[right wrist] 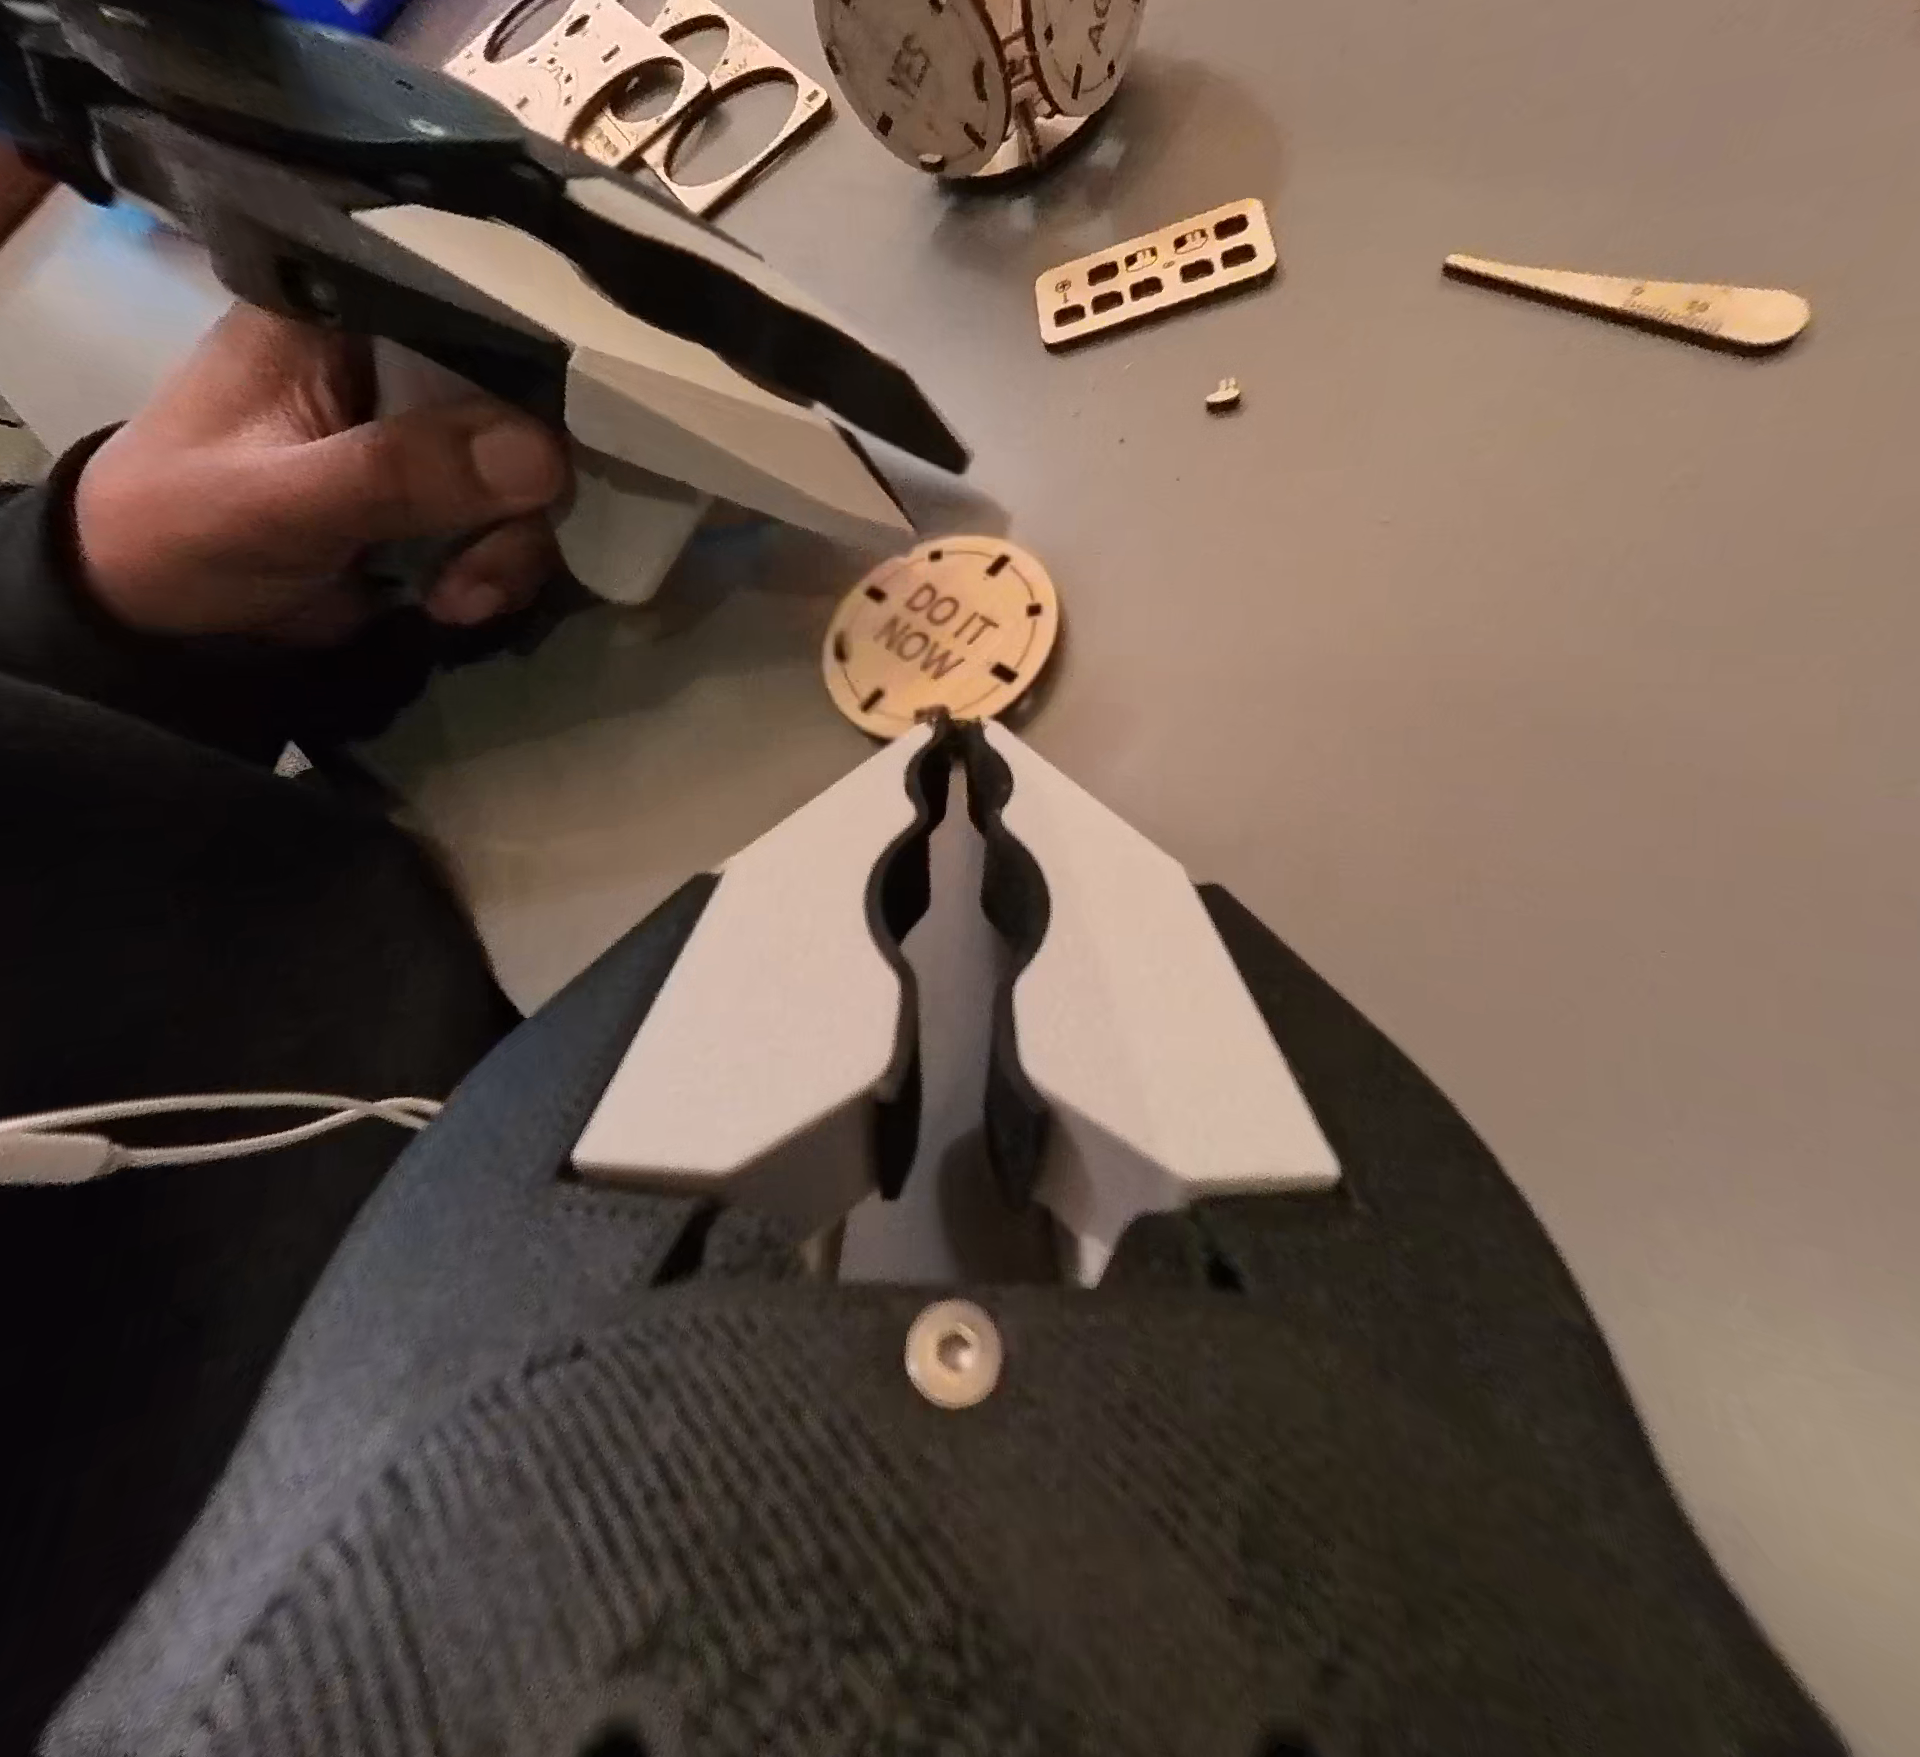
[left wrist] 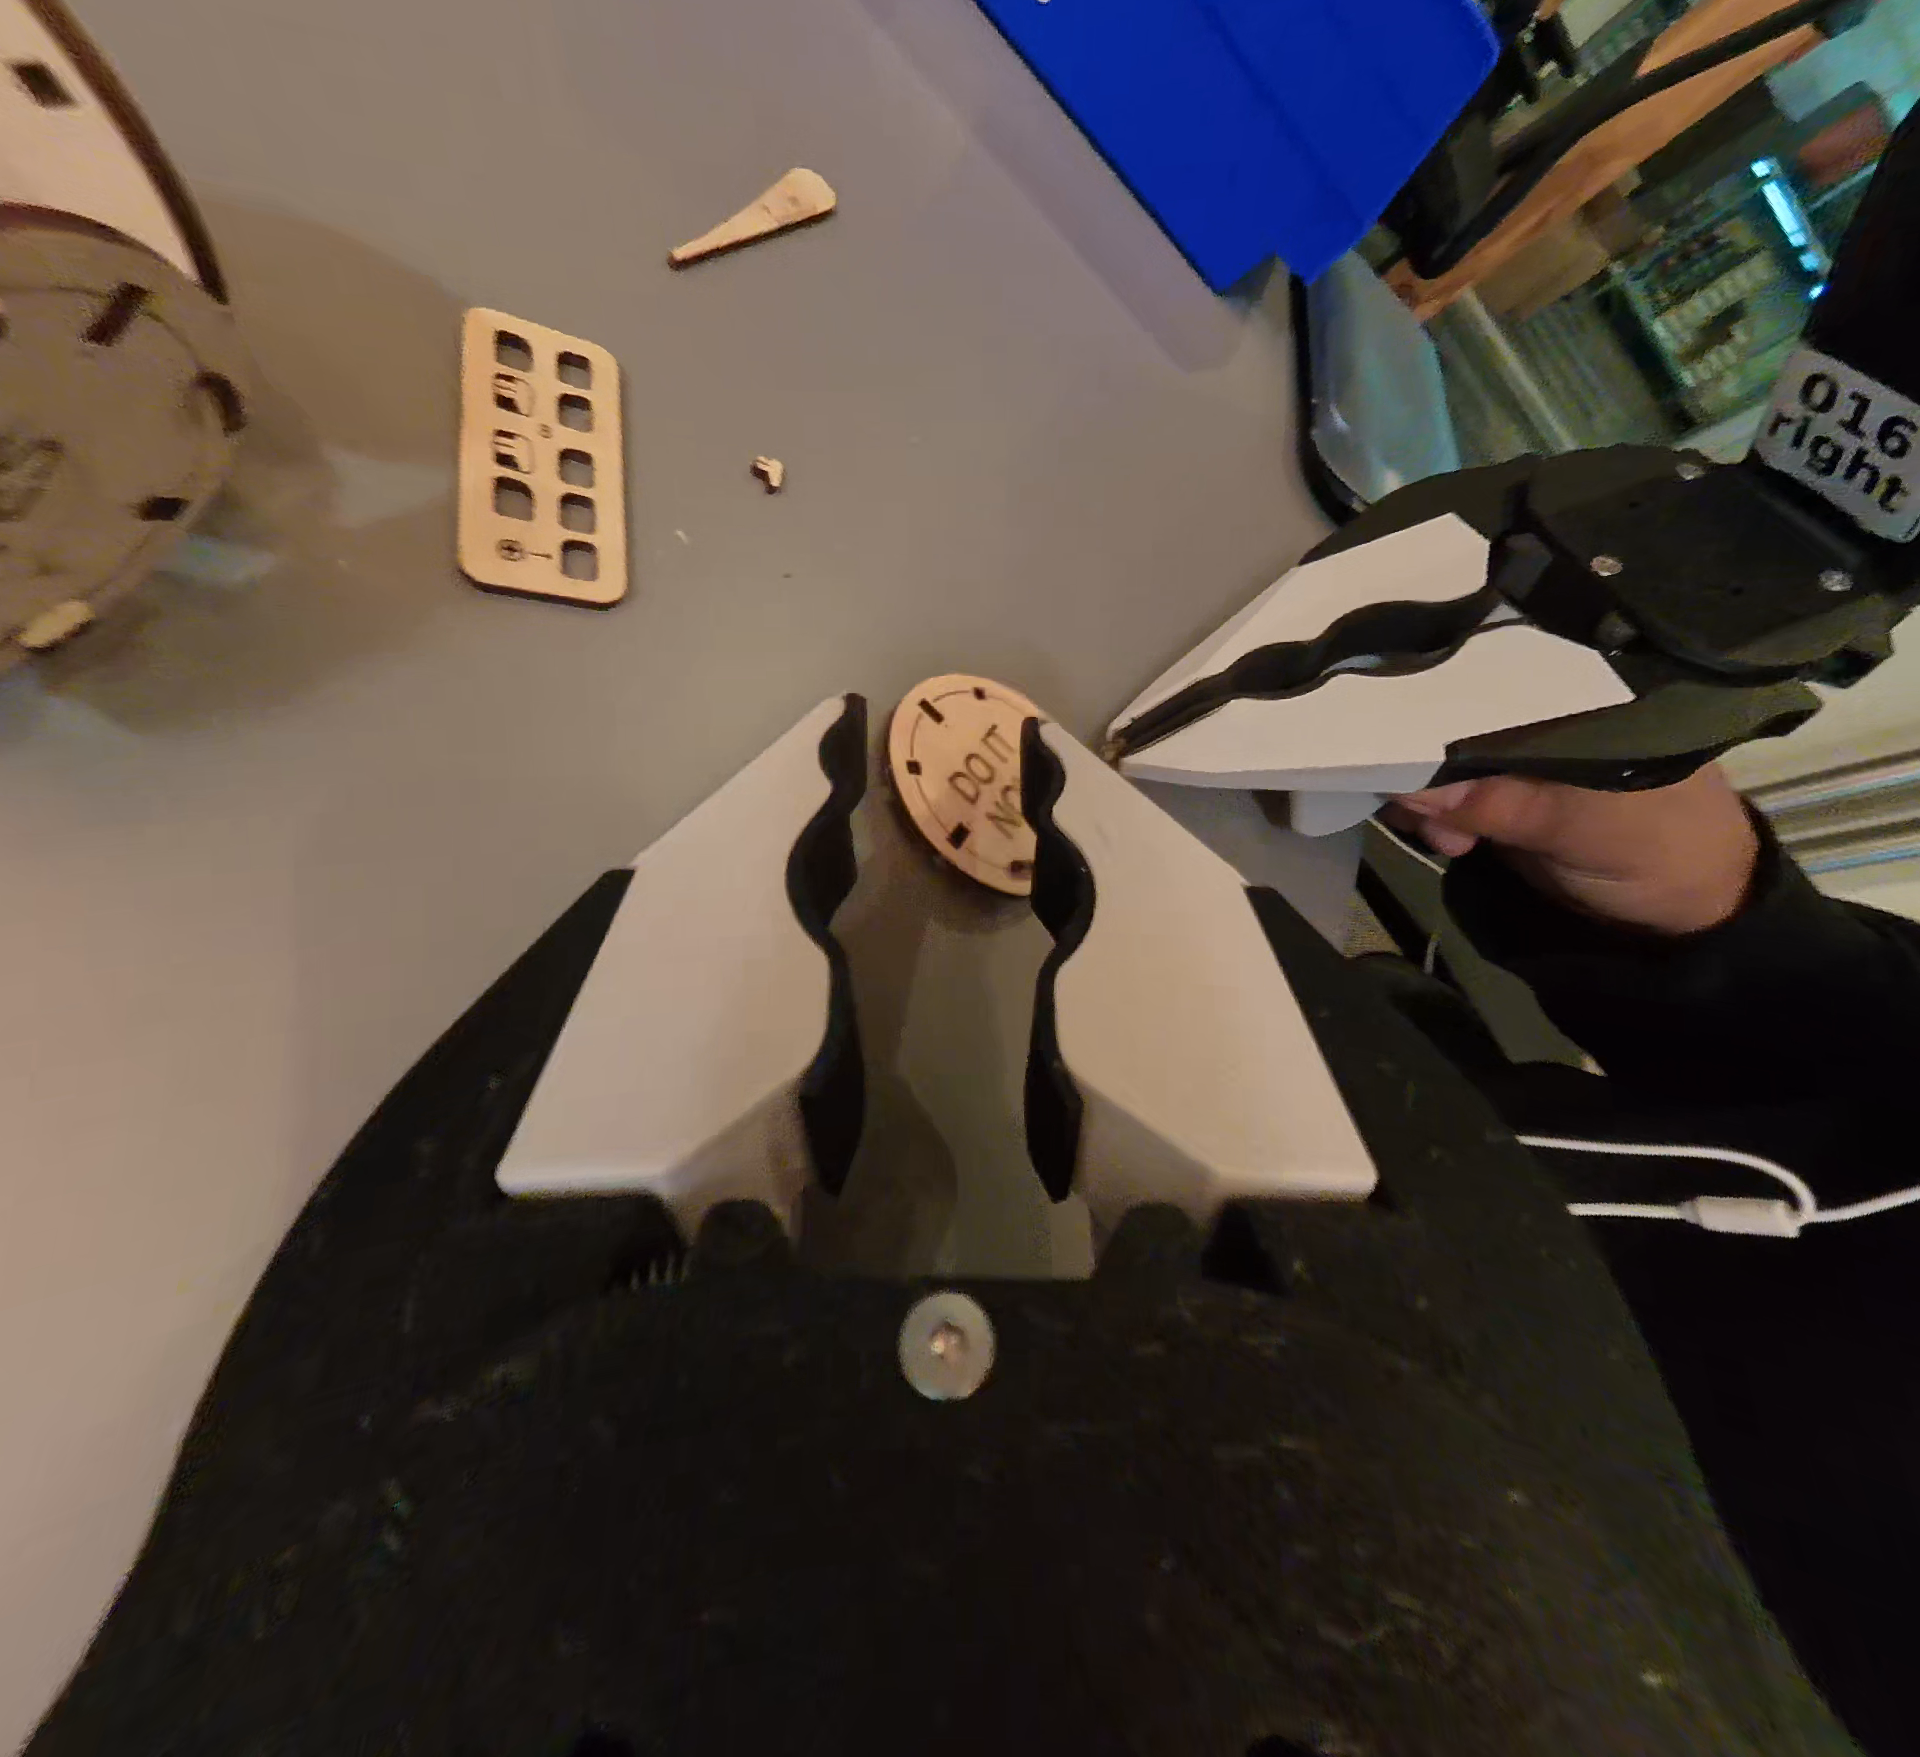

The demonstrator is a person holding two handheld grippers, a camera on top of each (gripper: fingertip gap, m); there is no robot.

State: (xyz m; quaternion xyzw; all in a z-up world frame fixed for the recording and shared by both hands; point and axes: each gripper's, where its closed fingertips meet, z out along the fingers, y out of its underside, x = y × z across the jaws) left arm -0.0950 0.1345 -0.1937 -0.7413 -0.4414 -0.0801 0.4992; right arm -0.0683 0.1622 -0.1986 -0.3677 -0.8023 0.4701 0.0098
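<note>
While the left hand-held gripper (left wrist: 945,741) gapes, the right (right wrist: 951,731) seemingly pinches something tiny beside the disc (right wrist: 940,637).

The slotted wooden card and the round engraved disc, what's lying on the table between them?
One tiny wooden piece on bare grey table, between card and disc; both wrist views show it.

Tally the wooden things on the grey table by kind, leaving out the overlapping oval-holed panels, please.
Round disc: 1
Slotted card: 1
Tapered stick: 1
Tiny chip: 1
Assembled wheel model: 1
Total: 5
</note>
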